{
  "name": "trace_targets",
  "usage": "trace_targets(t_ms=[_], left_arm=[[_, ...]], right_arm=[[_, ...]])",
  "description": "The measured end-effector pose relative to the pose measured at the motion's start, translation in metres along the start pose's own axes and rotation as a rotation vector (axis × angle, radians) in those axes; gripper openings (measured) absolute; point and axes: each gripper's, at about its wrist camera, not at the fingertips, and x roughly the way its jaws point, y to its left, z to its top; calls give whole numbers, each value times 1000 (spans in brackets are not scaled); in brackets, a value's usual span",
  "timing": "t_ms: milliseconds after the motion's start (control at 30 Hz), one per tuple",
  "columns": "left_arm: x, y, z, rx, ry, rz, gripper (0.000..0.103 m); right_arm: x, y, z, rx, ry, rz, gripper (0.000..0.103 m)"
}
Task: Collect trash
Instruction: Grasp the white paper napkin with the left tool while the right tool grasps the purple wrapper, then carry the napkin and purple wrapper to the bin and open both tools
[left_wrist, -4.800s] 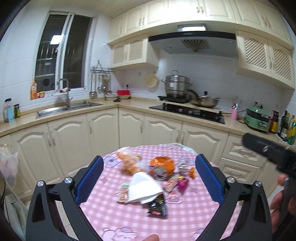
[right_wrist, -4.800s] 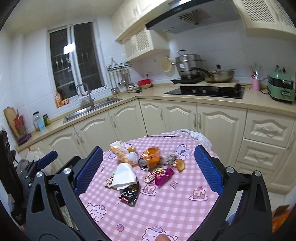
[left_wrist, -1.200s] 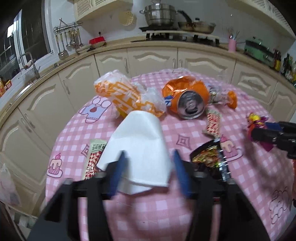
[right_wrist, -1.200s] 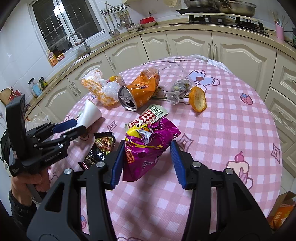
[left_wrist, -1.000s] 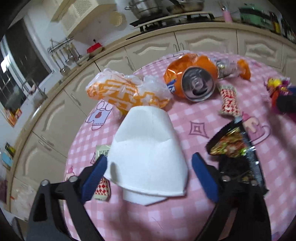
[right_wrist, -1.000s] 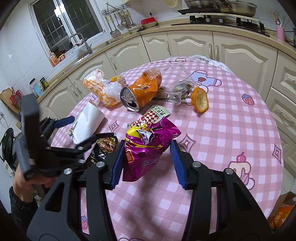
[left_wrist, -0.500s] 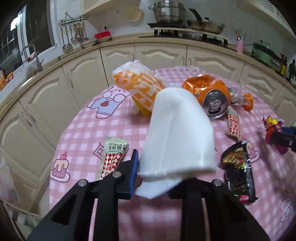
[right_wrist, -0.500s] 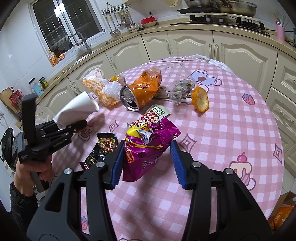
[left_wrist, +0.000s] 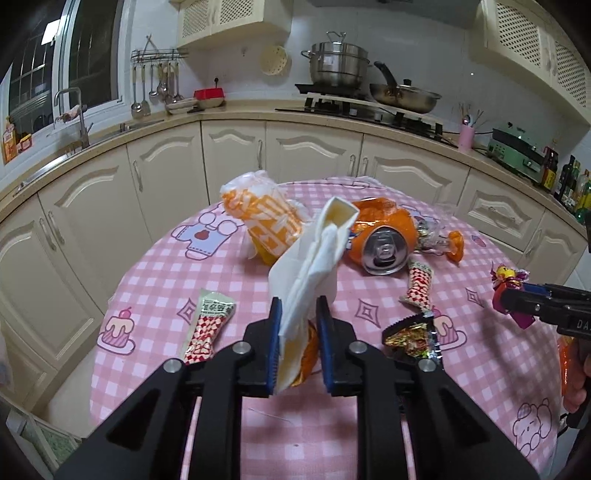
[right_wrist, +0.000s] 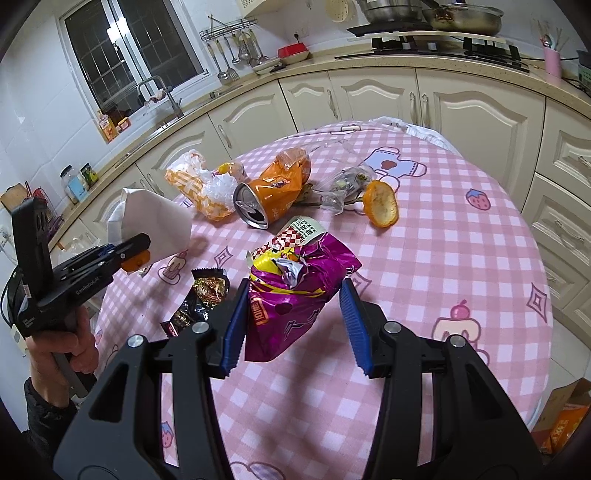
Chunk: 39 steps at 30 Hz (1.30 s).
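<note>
Left claw (left_wrist: 298, 321) closing, now lifts napkin (left_wrist: 314, 254).

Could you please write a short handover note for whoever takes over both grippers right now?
Left gripper: jaws closing on the white napkin, lifted off the table; an orange scrap is pinched with it.
Right gripper: holds the purple snack bag above the pink checked table.
Left on the table: crushed orange can, orange-patterned bag, orange peel, clear wrapper, black wrapper, two red-checked sachets.
No bin in view; nothing binned yet.
</note>
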Motion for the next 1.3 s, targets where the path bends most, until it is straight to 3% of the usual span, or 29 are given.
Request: trace_targets(t_ms=[67,167,233,300,367,433,467,567,633,833,933,1100,1300], left_arm=[[-1,-8,-2,36,-10,-1,19],[7,-20,-9,98,18,9,31],[15,-23,-12,110,40,33,52],[14,-20,-10,97,29,6,52],[15,-19,-6,88,28,-6,51],[20,-19,-5,74,51,-25,20],[21,-17,-5,61,54,-16,18],[15,-7,-4,-12,43,-54,15],[5,-3,-2,-34,11,-42,15],[-33,-20,16,-46,-99,-56,15],[-46,-51,28,-23,-141,-98,15],[-44,-126,42,32,-151,-228,15],[-10,-251,44,87,-62,-444,15]], right_arm=[[-1,-2,-1,2,3,-3,47],[1,-5,-3,2,14,-5,47],[1,-6,-5,1,18,-6,47],[2,-7,-6,0,21,-8,47],[3,-7,-7,3,23,-10,47],[3,-7,-7,3,24,-9,47],[3,-7,-7,2,24,-9,47],[2,-8,-6,4,17,-5,47],[-1,-9,-6,10,5,-5,47],[-25,-20,-1,20,-59,5,47],[-48,-31,2,29,-114,-1,47],[-97,-68,-2,64,-198,-61,47],[-158,-160,-34,197,-251,-220,47]])
